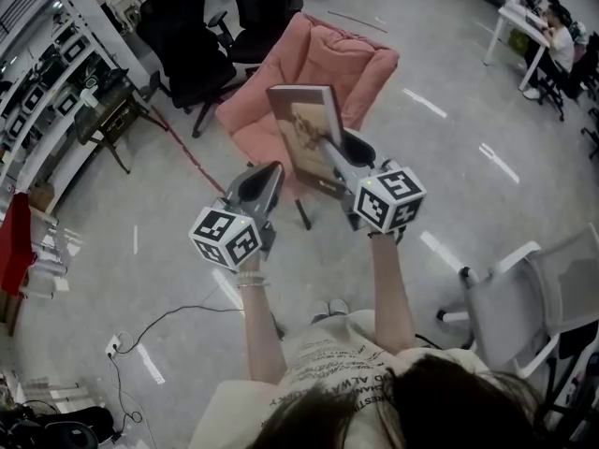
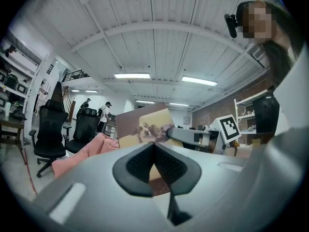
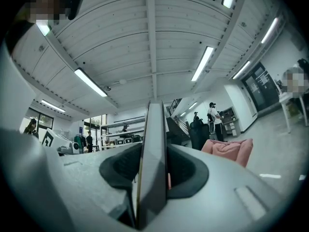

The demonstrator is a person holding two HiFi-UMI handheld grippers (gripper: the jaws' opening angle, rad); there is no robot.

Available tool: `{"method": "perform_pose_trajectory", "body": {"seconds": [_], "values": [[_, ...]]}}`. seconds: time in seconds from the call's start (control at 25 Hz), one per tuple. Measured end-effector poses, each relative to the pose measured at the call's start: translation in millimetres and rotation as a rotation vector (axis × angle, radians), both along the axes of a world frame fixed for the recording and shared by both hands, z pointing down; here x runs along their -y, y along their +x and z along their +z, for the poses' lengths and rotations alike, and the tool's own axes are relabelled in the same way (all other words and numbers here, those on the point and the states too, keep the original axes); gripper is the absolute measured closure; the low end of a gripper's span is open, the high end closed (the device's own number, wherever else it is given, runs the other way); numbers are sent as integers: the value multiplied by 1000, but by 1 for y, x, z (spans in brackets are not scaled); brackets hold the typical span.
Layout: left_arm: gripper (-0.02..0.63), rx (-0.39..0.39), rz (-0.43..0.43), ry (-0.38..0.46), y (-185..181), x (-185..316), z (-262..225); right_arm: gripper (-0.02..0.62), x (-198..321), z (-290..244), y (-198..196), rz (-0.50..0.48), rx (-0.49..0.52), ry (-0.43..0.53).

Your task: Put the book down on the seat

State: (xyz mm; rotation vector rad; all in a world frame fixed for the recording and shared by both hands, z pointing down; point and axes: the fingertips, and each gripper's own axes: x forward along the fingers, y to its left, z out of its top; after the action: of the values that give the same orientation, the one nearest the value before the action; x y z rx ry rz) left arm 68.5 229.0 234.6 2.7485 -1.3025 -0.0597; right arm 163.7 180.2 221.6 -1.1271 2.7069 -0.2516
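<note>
The right gripper (image 3: pixel 153 170) is clamped on the lower edge of the book (image 1: pixel 304 134), which stands on end, long axis rising from the jaws, dog-picture cover facing the left gripper (image 1: pixel 270 176), whose jaws meet on nothing, in the air before the pink chair (image 1: pixel 360 64)

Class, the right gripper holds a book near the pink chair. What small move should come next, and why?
Probably carry the book forward and down toward the seat of the pink chair. The right gripper clamps the book upright in the air, so it is not yet resting on the seat.
</note>
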Motion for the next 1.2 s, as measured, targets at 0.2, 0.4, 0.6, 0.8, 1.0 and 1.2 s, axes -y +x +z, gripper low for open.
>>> {"method": "perform_pose_trajectory", "body": {"seconds": [0.2, 0.4, 0.6, 0.8, 1.0, 1.2], "values": [[618, 10, -18, -5, 4, 2, 4, 445, 10, 6, 6, -2, 12, -11], [618, 18, -47, -8, 7, 8, 7, 445, 23, 11, 16, -7, 21, -21], [618, 22, -68, -21, -7, 23, 11, 445, 40, 19, 6, -10, 12, -37], [618, 22, -70, -32, -17, 39, 18, 445, 57, 26, -1, -1, 10, -52], [618, 14, -54, -37, -29, 57, 24, 445, 76, 33, -15, 7, 10, -69], [618, 2, -35, -42, -55, 78, 28, 445, 96, 37, -35, 31, -2, -75]]}}
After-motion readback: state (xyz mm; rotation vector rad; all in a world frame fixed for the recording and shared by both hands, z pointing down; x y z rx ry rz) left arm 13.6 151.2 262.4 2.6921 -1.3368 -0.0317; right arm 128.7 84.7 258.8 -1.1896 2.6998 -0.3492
